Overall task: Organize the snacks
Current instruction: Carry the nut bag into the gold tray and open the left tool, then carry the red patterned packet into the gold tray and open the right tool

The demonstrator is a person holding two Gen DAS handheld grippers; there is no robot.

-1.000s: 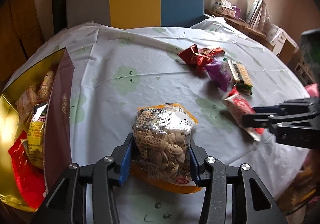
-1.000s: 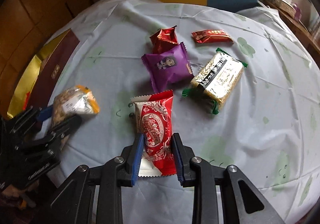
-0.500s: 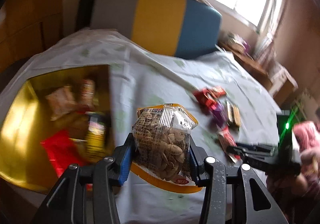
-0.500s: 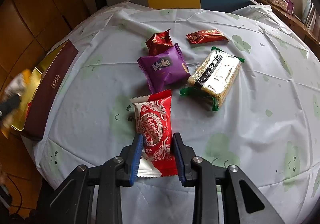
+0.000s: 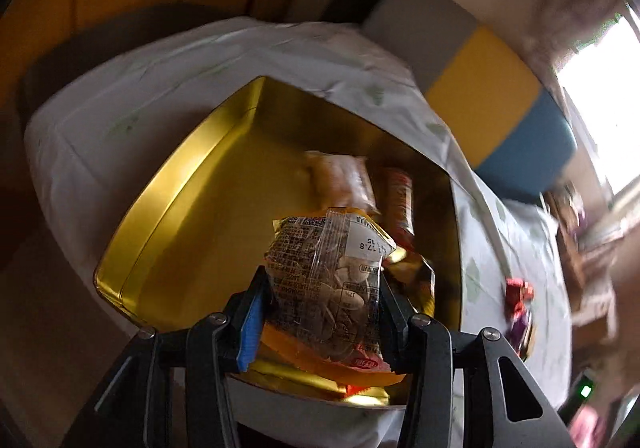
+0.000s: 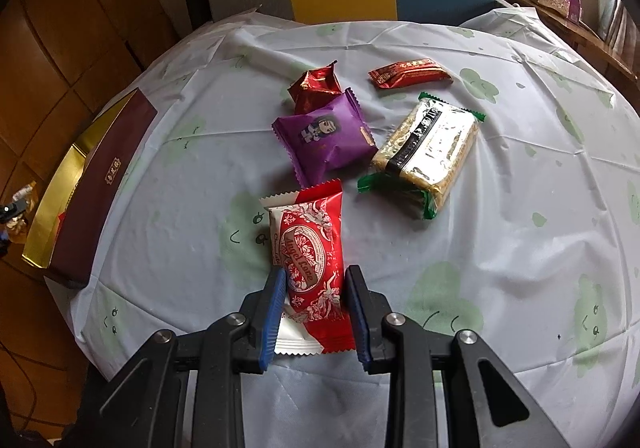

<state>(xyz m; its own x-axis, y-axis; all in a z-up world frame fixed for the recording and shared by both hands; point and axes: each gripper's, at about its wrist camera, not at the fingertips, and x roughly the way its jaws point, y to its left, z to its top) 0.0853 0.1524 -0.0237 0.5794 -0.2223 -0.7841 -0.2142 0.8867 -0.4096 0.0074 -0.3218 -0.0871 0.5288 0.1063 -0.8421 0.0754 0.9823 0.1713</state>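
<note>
Left claw (image 5: 320,312) clamps nut packet (image 5: 324,288) over gold tin's (image 5: 168,184) bare half; right claw (image 6: 316,308) straddles red wafer (image 6: 312,252), parted

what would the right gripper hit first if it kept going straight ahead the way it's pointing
The right gripper already straddles the red and white snack packet. Further along that line, the purple packet would probably come next, though depth is hard to judge in this fisheye view.
</note>
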